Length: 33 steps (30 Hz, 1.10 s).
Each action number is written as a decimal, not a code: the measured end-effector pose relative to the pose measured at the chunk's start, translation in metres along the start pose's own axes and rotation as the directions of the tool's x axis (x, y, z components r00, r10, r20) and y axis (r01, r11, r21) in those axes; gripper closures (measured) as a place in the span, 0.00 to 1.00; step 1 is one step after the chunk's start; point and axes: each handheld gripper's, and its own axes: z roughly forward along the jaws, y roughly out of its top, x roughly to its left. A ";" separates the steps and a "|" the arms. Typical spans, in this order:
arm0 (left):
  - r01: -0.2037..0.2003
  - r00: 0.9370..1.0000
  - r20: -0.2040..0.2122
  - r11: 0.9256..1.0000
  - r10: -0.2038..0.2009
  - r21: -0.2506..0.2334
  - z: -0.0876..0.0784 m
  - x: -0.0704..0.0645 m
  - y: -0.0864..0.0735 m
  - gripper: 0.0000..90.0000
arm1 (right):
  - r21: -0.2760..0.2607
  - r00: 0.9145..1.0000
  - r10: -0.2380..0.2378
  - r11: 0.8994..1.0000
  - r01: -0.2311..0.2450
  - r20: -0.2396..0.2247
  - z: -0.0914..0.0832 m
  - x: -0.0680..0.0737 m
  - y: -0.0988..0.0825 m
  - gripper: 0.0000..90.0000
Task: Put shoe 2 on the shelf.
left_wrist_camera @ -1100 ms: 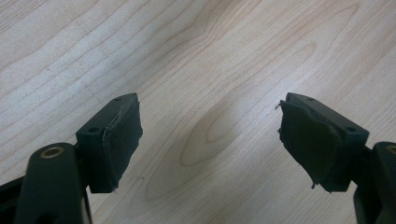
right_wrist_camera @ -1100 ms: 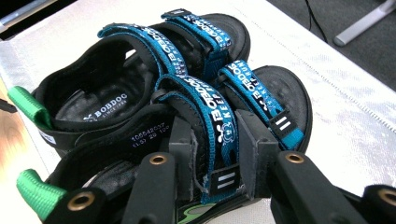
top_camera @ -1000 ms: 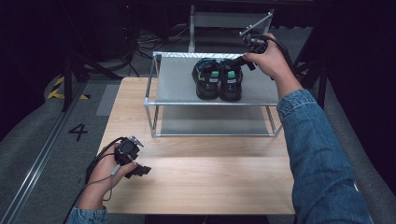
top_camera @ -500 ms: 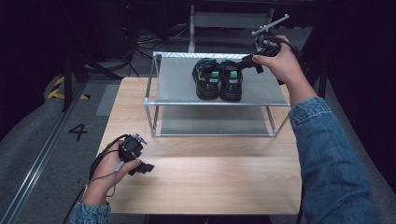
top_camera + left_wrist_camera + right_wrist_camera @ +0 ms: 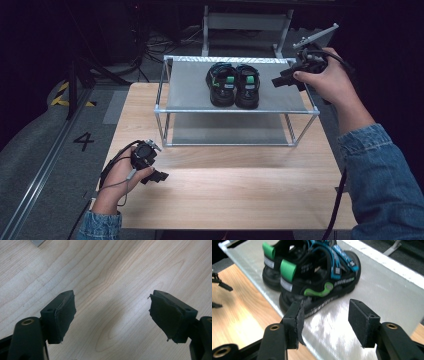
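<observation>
A pair of black sandals with green and blue trim stands side by side on the top shelf of a metal rack, which sits at the far side of the wooden surface. The right hand-held gripper hovers just right of the sandals above the shelf, jaws spread and holding nothing. Well in front of the rack, to its left, the left hand-held gripper rests low over the bare surface, jaws spread wide and empty.
</observation>
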 end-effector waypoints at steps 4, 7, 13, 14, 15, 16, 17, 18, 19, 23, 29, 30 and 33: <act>-0.007 1.000 0.000 1.000 0.007 -0.001 0.000 0.001 0.003 0.24 | 0.009 1.000 0.011 1.000 -0.011 0.009 -0.013 0.004 -0.017 0.51; -0.010 1.000 0.002 1.000 0.010 -0.003 -0.001 0.001 0.005 0.24 | 0.013 1.000 0.018 1.000 -0.018 0.015 -0.020 0.007 -0.030 0.50; -0.008 1.000 0.003 1.000 0.008 0.003 0.000 0.001 0.008 0.23 | 0.039 0.999 0.025 0.999 -0.026 0.025 -0.029 0.015 -0.058 0.49; -0.010 1.000 0.004 1.000 0.010 0.002 0.000 0.001 0.008 0.23 | 0.042 0.999 0.024 0.999 -0.025 0.026 -0.030 0.016 -0.063 0.49; -0.010 1.000 0.004 1.000 0.010 0.001 0.000 0.001 0.008 0.23 | 0.044 0.999 0.026 0.999 -0.027 0.026 -0.031 0.018 -0.068 0.49; -0.008 1.000 0.006 1.000 0.008 0.001 0.000 0.001 0.008 0.23 | 0.046 0.999 0.030 0.998 -0.031 0.025 -0.032 0.019 -0.073 0.49; -0.008 1.000 0.006 1.000 0.008 0.002 0.000 0.001 0.008 0.23 | 0.048 0.999 0.027 0.998 -0.028 0.024 -0.032 0.020 -0.078 0.49; -0.010 1.000 0.005 1.000 0.010 0.002 0.000 0.001 0.008 0.23 | 0.050 0.999 0.029 0.998 -0.030 0.022 -0.032 0.021 -0.082 0.49; -0.008 1.000 0.006 1.000 0.008 0.002 0.000 0.001 0.008 0.23 | 0.052 0.999 0.032 0.998 -0.033 0.022 -0.032 0.022 -0.087 0.49; -0.011 1.000 0.006 1.000 0.011 0.005 -0.001 0.000 0.008 0.23 | 0.069 0.999 0.041 0.997 -0.043 0.030 -0.031 0.024 -0.106 0.48; -0.004 1.000 0.006 1.000 0.004 0.000 -0.003 0.001 0.006 0.23 | 0.090 0.996 0.062 0.994 -0.067 0.057 -0.026 0.021 -0.132 0.46; -0.009 1.000 0.006 1.000 0.009 0.000 -0.003 0.001 0.006 0.23 | 0.095 0.996 0.070 0.993 -0.075 0.058 -0.024 0.021 -0.136 0.46; -0.005 1.000 0.005 1.000 0.005 -0.003 -0.004 0.001 0.005 0.23 | 0.103 0.995 0.081 0.991 -0.087 0.060 -0.019 0.020 -0.147 0.45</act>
